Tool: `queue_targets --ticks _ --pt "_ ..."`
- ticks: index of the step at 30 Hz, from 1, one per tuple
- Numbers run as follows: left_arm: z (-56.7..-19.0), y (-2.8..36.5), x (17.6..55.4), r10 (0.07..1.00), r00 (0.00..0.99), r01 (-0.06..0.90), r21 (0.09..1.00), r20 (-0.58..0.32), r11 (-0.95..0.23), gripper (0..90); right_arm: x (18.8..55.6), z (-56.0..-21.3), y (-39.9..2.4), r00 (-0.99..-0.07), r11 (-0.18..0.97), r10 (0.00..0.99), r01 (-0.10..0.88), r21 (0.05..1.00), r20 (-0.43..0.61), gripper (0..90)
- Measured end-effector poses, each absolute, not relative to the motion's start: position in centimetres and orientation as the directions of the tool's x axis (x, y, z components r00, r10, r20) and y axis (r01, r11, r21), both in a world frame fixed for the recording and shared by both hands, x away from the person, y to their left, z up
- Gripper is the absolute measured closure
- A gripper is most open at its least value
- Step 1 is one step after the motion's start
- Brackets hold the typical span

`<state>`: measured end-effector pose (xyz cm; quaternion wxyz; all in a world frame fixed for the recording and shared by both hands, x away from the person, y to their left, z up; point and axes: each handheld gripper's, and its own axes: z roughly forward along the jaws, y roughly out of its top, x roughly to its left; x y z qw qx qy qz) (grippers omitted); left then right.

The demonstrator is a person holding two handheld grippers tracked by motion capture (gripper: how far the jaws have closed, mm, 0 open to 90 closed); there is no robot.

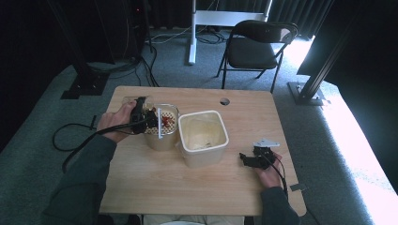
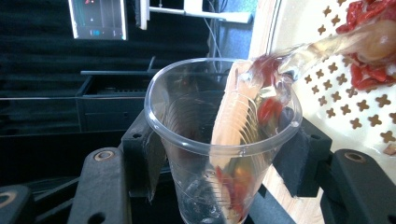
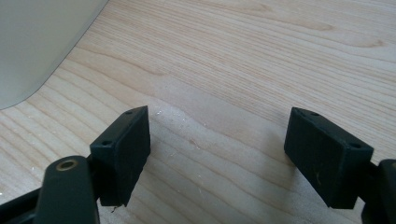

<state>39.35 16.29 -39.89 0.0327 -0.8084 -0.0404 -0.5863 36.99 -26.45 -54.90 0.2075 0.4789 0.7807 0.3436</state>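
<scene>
The left gripper (image 2: 224, 154) is clamping a clear plastic cup (image 2: 219, 140), its two black pads pressing on the cup's walls from either side. The cup is tipped toward a perforated white strainer (image 2: 355, 93), and a stream of pale liquid with red bits (image 2: 261, 93) is running from its rim onto the strainer, where more red pieces (image 2: 369, 18) are already lying. Some liquid and red bits are sitting low in the cup.

In the high view the left gripper (image 1: 145, 119) is hovering at the left edge of a clear container (image 1: 164, 140) that is carrying the strainer (image 1: 164, 123) on top, toward the far left of the counter (image 1: 187, 187). Just beside it, to the right, a white square tub (image 1: 203, 138) is standing upright, pale inside.

The right gripper (image 1: 245, 158) is resting low over the counter right of the tub, well apart from the cup. In its own view its jaws are standing wide apart with nothing between them, bare wood (image 3: 224, 93) beneath and the tub's corner (image 3: 37, 46) at upper left.
</scene>
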Motion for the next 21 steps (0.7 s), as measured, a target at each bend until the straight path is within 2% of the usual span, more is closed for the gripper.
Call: queue_targets --ticks 7,21 --pt "-40.21 16.01 39.2 -0.034 0.295 0.094 -0.065 0.955 -0.993 41.4 36.99 -54.9 -26.45 -0.455 0.305 0.89 0.605 0.735 0.005 22.0" --pt "-39.83 16.21 39.1 -0.039 0.292 0.093 -0.069 0.956 -0.993 41.6 36.99 -54.9 -26.45 -0.455 0.305 0.89 0.605 0.735 0.005 22.0"
